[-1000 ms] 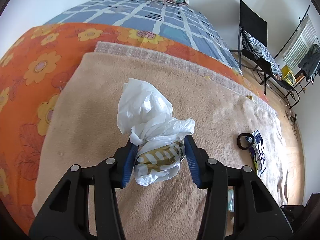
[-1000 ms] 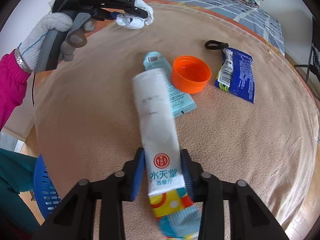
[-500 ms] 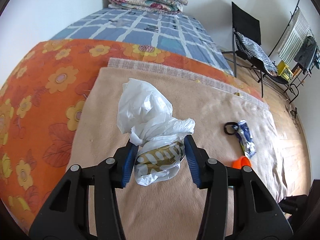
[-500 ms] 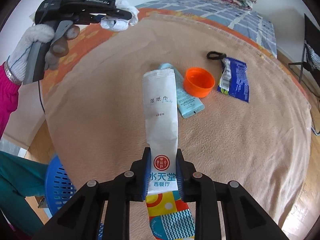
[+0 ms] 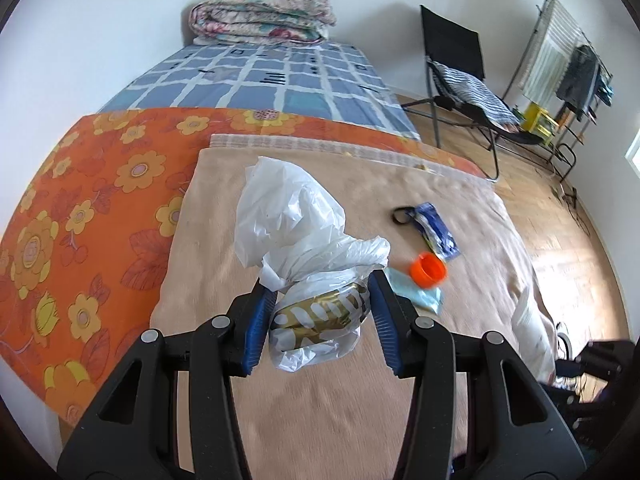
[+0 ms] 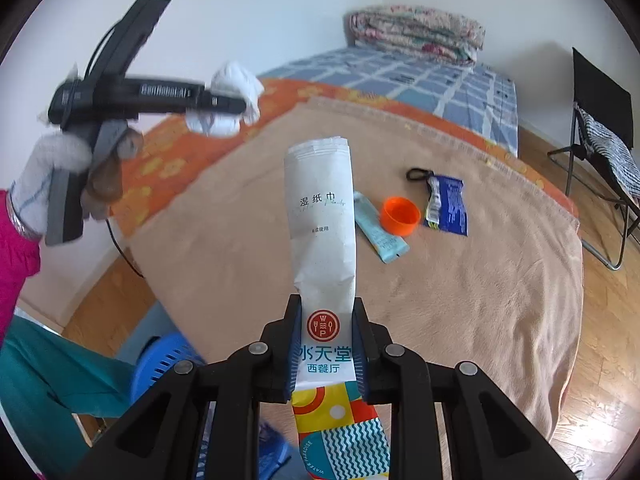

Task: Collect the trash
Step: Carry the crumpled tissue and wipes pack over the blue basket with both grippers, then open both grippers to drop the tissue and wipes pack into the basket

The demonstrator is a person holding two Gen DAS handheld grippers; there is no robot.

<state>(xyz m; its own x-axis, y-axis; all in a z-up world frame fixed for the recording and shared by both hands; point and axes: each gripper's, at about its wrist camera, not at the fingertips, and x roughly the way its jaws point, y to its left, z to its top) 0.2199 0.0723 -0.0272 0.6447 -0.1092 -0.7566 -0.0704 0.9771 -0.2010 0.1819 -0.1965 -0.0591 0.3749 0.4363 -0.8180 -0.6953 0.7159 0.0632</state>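
both grippers loaded, raised above beige blanket (image 5: 328,408).
left gripper (image 5: 318,304) clamped on crumpled white plastic bag (image 5: 296,228); right gripper (image 6: 325,344) clamped on wet-wipe packet (image 6: 322,216); orange cap (image 6: 400,216), blue wrapper (image 6: 450,206) lying on blanket.

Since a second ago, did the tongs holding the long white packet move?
Yes. The right tongs lifted the wet-wipe packet up and back; the orange cap now looks smaller, and the blue basket shows below.
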